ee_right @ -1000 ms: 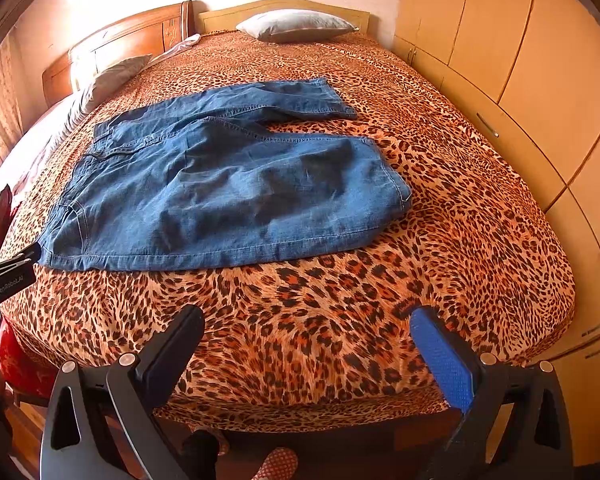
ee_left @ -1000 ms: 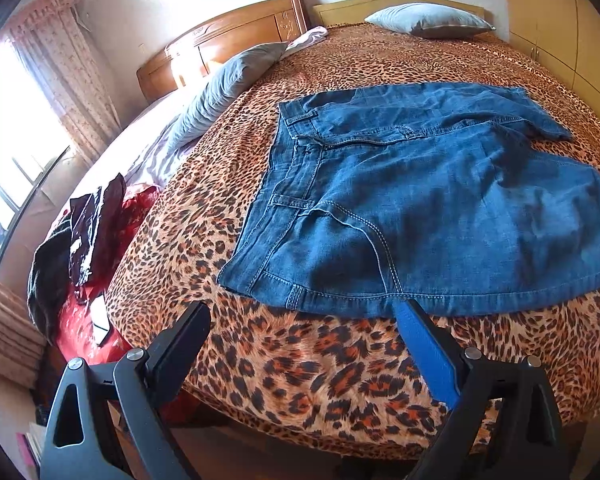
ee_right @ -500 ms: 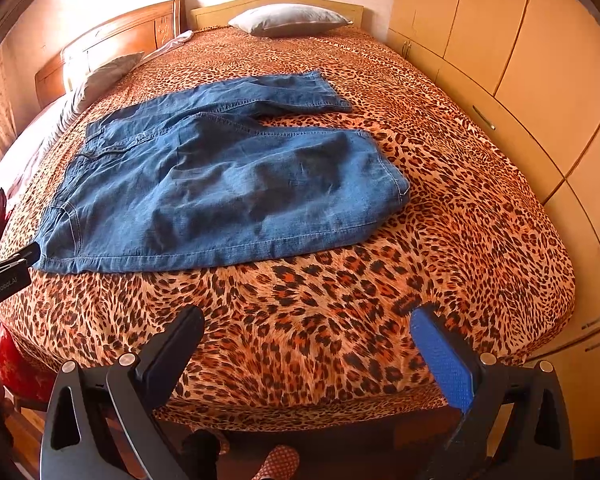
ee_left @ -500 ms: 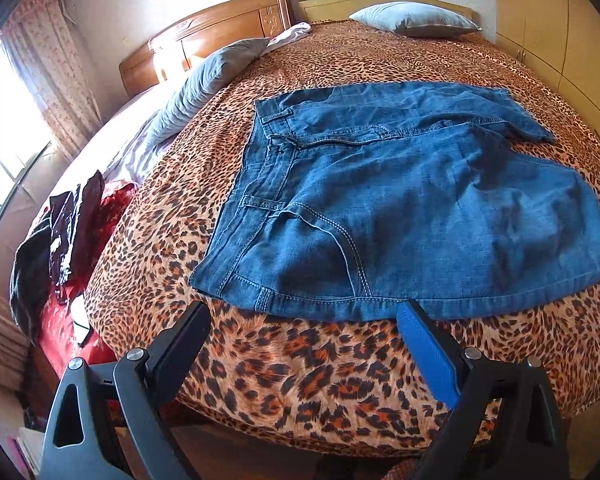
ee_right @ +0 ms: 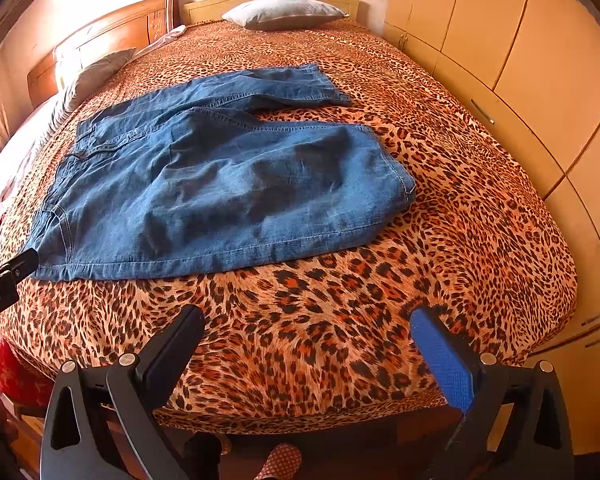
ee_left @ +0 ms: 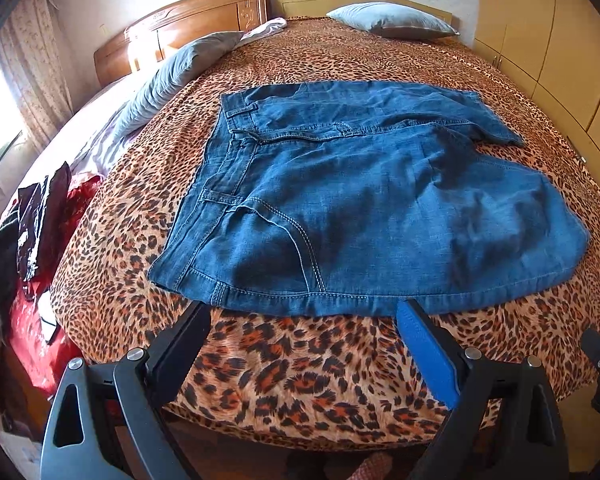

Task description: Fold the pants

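Jeans [ee_left: 380, 208] flat on leopard bedspread [ee_right: 460, 208], left claw [ee_left: 300, 312] at hem, right claw [ee_right: 306, 316] clear, both wide open, empty

Leopard-print bedspread [ee_left: 300, 380], grey pillows [ee_right: 284, 12], wooden headboard [ee_left: 188, 24], beige wardrobe [ee_right: 540, 40]

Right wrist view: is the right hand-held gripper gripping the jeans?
No, the right hand-held gripper is open over bare bedspread, short of the jeans.

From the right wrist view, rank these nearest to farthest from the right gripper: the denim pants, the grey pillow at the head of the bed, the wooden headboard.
1. denim pants, ahead and left, on the leopard-print bedspread.
2. grey pillow, far end, centre.
3. wooden headboard, far left; close to the pillow's depth, so this order is loose.
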A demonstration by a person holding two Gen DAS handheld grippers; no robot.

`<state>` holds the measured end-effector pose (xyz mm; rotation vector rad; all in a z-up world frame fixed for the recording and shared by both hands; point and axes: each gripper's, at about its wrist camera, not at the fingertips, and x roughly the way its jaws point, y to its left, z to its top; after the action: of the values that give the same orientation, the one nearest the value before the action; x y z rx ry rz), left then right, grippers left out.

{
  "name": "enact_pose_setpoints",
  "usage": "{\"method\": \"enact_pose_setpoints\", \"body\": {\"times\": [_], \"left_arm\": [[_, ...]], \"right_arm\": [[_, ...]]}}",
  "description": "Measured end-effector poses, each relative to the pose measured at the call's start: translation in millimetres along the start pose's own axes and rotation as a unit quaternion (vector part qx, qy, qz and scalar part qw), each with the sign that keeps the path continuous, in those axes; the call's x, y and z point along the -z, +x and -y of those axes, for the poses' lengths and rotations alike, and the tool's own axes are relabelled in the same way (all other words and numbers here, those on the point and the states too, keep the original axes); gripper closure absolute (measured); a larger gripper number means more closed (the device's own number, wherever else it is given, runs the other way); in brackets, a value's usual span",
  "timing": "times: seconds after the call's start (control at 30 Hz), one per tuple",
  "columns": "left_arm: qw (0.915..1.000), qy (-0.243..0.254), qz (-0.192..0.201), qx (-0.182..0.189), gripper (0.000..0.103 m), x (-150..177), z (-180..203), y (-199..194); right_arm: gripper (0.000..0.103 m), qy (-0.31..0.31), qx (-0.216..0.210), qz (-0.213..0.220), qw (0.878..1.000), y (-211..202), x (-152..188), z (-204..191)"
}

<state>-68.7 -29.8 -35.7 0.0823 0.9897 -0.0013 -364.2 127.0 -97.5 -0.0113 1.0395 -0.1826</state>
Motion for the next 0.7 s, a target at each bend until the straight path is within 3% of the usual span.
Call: {"method": "enact_pose_setpoints", "body": {"times": [0.47,0.7], "left_arm": [[0.9999,-0.005,-0.014,0.008,0.008,-3,7,10],[0.9995,0.011,-0.026,0.014,0.008,-39,-3,24]], "right_arm": [[0.000,-0.007,0.002,-0.002,1.000,6,-5,-1],[0.000,-0.007,0.003,0.003,1.000,15,-38,-9]]}}
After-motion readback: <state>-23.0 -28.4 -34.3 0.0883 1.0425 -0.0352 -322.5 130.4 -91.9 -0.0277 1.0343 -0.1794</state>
